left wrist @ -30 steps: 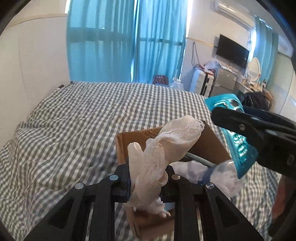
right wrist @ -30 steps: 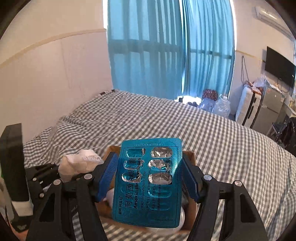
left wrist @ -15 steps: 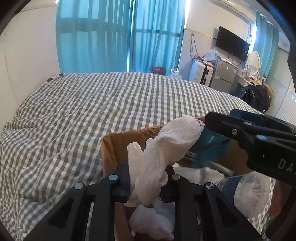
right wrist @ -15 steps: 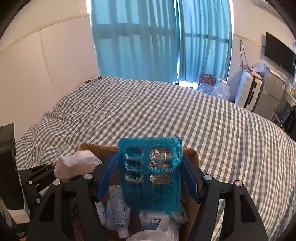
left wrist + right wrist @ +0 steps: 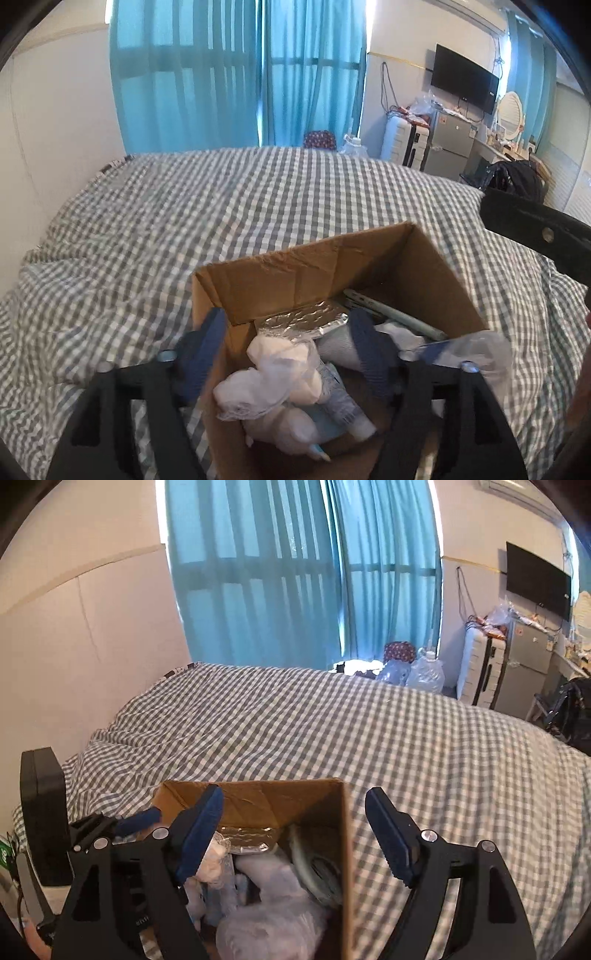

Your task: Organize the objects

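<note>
**Brown cardboard box, both my claws spreading over it**

Cardboard — an open box [image 5: 317, 258] sits on the grey-and-white checked bedspread [image 5: 184, 221], and both my claws hang over its near end. My left claw [image 5: 288, 345] is opening, its blue pads [image 5: 207, 343] wide apart with nothing pinched. The white lace cloth [image 5: 284, 373] lies bunched in the box just below and between them; no pad touches it. It runs as a crumpled roll from the near left of the box toward the far right, with no clear end pointing anywhere.

My right claw [image 5: 295, 834] is opening too, and holds nothing. Its left finger [image 5: 199, 834] stands over the box's inside, its right finger [image 5: 391, 842] outside the right wall, over the bedspread.

Inside the box, at the far end, a silver foil sheet [image 5: 303, 319] lies flat, its long side across the box from left to right. A white tube [image 5: 343, 406] lies near the cloth, its cap end pointing toward me and to the right. A pale green stick-like thing [image 5: 399, 314] leans along the right wall, slanting from far left to near right — I cannot tell what it is.
</note>
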`<act>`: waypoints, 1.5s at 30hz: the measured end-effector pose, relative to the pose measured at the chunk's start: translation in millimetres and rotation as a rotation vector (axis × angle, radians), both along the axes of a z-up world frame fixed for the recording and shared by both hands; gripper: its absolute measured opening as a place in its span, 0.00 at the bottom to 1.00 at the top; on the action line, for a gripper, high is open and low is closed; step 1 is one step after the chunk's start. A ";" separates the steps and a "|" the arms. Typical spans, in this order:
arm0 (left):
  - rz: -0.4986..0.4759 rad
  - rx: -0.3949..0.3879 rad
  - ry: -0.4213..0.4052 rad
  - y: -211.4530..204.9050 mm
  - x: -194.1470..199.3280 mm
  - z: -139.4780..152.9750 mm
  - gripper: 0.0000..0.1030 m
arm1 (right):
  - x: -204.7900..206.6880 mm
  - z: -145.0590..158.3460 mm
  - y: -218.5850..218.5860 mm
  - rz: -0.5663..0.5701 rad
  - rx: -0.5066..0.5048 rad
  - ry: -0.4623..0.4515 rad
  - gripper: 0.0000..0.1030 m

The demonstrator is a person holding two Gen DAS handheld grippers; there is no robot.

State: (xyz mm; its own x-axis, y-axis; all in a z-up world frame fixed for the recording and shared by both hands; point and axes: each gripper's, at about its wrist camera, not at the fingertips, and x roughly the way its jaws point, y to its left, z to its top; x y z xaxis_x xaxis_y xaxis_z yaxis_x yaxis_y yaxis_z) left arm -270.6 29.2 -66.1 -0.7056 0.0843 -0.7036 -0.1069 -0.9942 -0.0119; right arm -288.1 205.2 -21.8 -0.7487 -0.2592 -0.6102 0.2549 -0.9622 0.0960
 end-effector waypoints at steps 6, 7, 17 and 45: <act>0.003 0.018 0.093 2.4 40.8 51.3 0.87 | 52.1 48.6 23.4 -0.038 0.040 0.069 0.79; 0.007 0.017 0.113 2.7 49.2 59.8 0.89 | 60.9 57.0 27.3 -0.045 0.042 0.082 0.79; 0.066 0.042 0.263 -6.1 126.5 118.1 0.99 | 156.8 114.2 40.0 -0.078 0.087 0.217 0.86; 0.230 -0.008 0.449 -25.1 205.7 58.7 1.00 | 212.9 49.5 39.4 -0.050 0.025 0.413 1.00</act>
State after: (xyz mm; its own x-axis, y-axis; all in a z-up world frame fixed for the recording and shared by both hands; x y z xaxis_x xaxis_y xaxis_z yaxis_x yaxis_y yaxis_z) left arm -64.8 4.0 -7.4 -0.9384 -0.1129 -0.3265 0.1218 -0.9925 -0.0068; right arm -75.3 244.7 27.7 -0.9431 -0.2055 -0.2616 0.2202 -0.9750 -0.0279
